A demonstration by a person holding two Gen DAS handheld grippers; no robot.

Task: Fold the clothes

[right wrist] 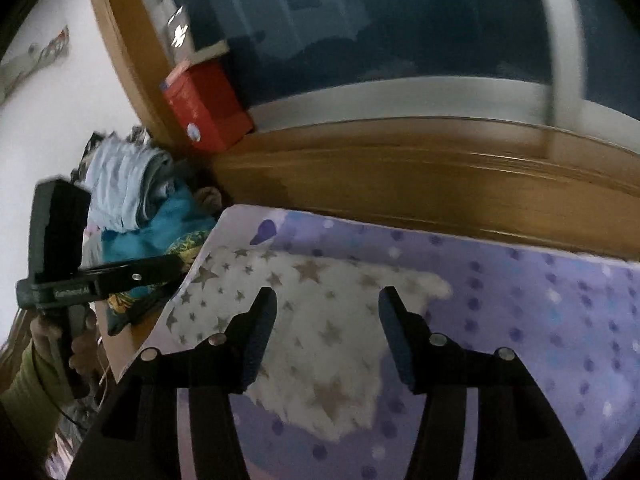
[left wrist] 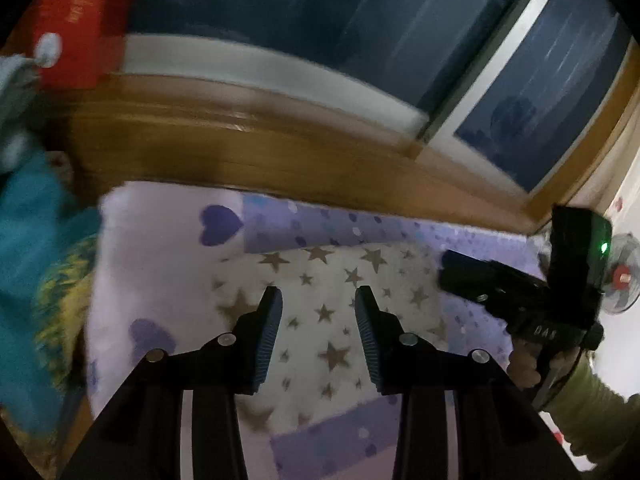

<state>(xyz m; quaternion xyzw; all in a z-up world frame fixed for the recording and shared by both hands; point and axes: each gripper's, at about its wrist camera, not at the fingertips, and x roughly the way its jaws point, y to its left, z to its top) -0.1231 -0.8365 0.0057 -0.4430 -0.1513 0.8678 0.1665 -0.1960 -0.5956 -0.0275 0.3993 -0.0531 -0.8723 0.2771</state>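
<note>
A purple sheet [left wrist: 400,236] printed with dots and hearts covers the surface across the lower half of both views, and on it lies the white star-printed garment [left wrist: 320,292], spread flat at the centre of each frame, its edges blurred. The left gripper [left wrist: 319,336] hovers over that cloth with its jaws parted and nothing between them. The right gripper [right wrist: 327,332] hangs above the same garment with its jaws spread wider, also empty. Beyond the sheet a wooden ledge [left wrist: 248,148] runs across the middle of the frames, and above it a dark window [left wrist: 304,12] with a pale frame fills the top. A red box [right wrist: 206,106] stands on the ledge, upper left. Below it, at the left edge, a pile of clothes [right wrist: 132,188] rests, pale fabric over teal. A fan [left wrist: 624,276] shows at the left-wrist view's right edge against a white wall.
</note>
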